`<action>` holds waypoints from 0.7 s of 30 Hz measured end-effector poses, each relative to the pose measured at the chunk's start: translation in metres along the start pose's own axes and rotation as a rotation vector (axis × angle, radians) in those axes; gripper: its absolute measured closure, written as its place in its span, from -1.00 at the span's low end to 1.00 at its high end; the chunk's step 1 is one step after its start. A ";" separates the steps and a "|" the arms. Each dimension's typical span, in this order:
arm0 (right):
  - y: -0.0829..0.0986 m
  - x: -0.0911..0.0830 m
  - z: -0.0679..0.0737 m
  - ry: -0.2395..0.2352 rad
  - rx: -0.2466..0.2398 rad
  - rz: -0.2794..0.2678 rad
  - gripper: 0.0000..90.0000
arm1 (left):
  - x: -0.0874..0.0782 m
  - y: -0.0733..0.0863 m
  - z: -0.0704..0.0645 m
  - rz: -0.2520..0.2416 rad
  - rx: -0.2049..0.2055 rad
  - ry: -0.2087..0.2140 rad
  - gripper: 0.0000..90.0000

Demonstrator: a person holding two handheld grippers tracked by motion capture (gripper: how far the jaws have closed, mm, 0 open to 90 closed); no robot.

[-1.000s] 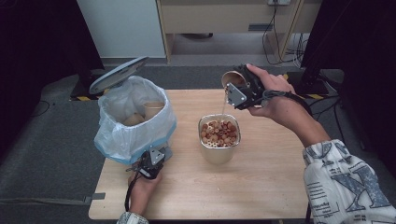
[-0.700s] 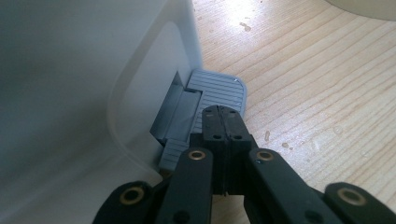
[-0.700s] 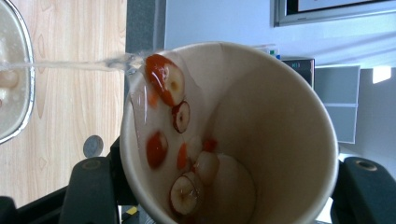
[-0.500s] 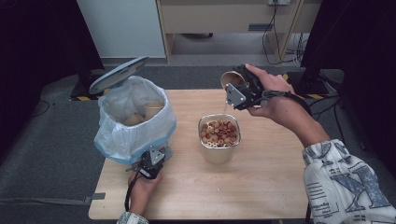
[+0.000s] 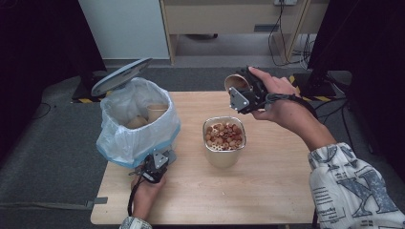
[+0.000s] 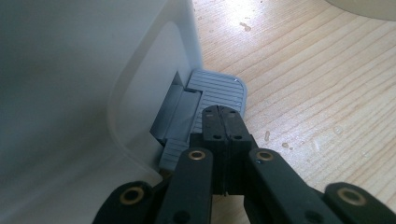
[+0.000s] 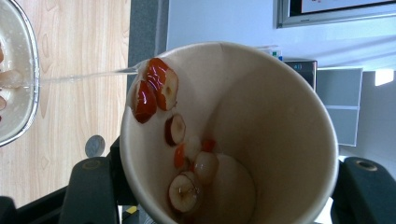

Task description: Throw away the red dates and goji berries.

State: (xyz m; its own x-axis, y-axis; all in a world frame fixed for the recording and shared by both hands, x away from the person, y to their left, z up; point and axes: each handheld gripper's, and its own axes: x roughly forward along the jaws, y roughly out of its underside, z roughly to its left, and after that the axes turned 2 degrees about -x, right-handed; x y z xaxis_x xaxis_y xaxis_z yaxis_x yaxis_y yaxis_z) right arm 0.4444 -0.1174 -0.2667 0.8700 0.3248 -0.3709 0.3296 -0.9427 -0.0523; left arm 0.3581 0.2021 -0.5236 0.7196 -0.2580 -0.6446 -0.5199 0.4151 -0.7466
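high view looks down on the table (image 5: 267, 191); both gripper views sit close above it.

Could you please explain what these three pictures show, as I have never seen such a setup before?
There is no robot here: a person holds a two-jawed claw in each hand. The high view looks down on a wooden table; the other two come from cameras riding on the claws. On the table stand a lined bin, its lid up, and a metal bowl of sliced fruit. The right claw is shut on a paper cup, tilted so that liquid streams into the bowl; a few fruit pieces cling inside. The left claw, jaws shut, rests on the bin's grey pedal.
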 end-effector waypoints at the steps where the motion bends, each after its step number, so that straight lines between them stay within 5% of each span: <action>1: 0.000 0.000 0.000 0.001 0.000 0.001 -0.23 | 0.000 0.000 0.000 0.000 0.000 0.000 0.98; 8: -0.001 -0.001 -0.002 0.022 -0.028 0.010 -0.23 | 0.000 0.000 0.000 0.000 0.000 0.001 0.98; 21: -0.006 -0.004 -0.001 0.070 -0.199 0.083 -0.23 | 0.000 0.000 0.000 0.000 0.000 0.000 0.98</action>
State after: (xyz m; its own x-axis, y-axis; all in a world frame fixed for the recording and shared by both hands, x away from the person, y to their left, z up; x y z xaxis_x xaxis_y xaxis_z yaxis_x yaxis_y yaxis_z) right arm 0.4396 -0.1126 -0.2637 0.9183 0.2580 -0.3003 0.3157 -0.9349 0.1623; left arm 0.3582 0.2021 -0.5236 0.7196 -0.2582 -0.6446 -0.5200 0.4148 -0.7467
